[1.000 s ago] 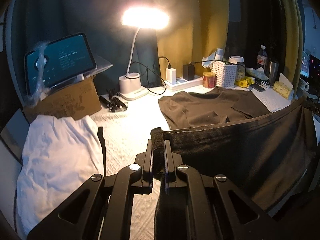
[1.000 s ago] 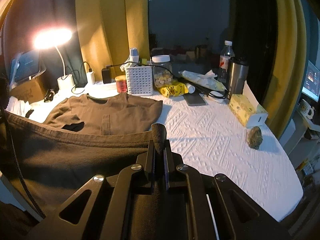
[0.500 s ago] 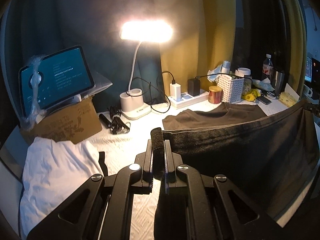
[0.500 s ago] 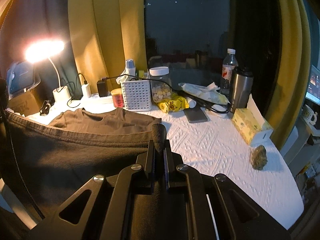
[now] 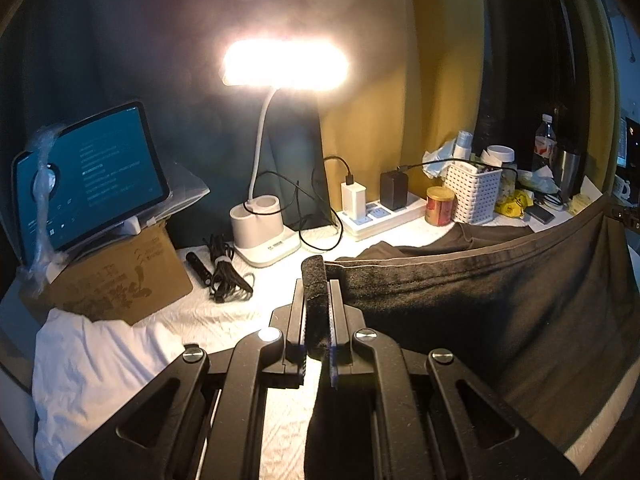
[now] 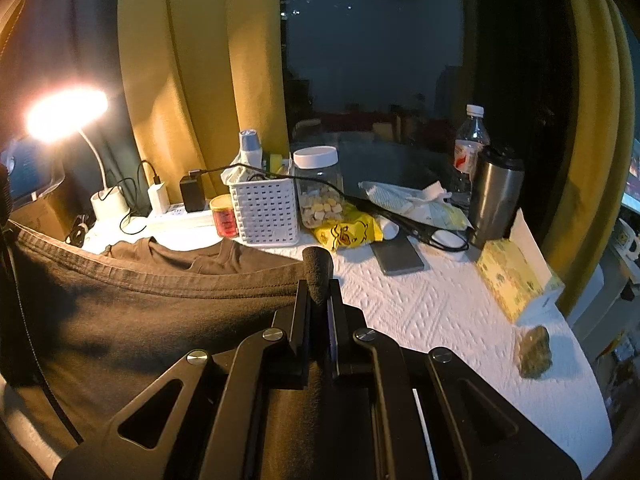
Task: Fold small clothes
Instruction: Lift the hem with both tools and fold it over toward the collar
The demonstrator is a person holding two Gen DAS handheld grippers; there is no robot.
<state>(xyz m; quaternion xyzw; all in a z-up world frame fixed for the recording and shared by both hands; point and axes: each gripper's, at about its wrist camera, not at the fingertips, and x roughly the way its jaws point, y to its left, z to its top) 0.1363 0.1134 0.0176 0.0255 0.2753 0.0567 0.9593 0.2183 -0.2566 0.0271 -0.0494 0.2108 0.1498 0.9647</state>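
A dark brown T-shirt (image 5: 480, 304) is held up by its hem, stretched tight between both grippers above the white table. My left gripper (image 5: 318, 292) is shut on the hem's left corner, which sticks up past the fingertips. My right gripper (image 6: 318, 292) is shut on the hem's right corner in the same way. The T-shirt (image 6: 140, 320) hangs down as a curtain from the taut hem. Its collar end (image 6: 188, 258) still lies flat on the table beyond the raised edge, close to the white basket.
A lit desk lamp (image 5: 264, 236), a tablet (image 5: 92, 176) on a cardboard box, a power strip (image 5: 384, 216) and black cables stand at the back left. White cloth (image 5: 100, 364) lies front left. A white basket (image 6: 266, 212), jar, bottle, steel mug (image 6: 496, 196), phone, tissue box (image 6: 516, 280) and a stone (image 6: 534, 352) crowd the back and right.
Both grippers carried the raised hem away from me toward the shirt's collar end and slightly up. Less of the flat shirt shows beyond the hem; the lamp and basket look closer.
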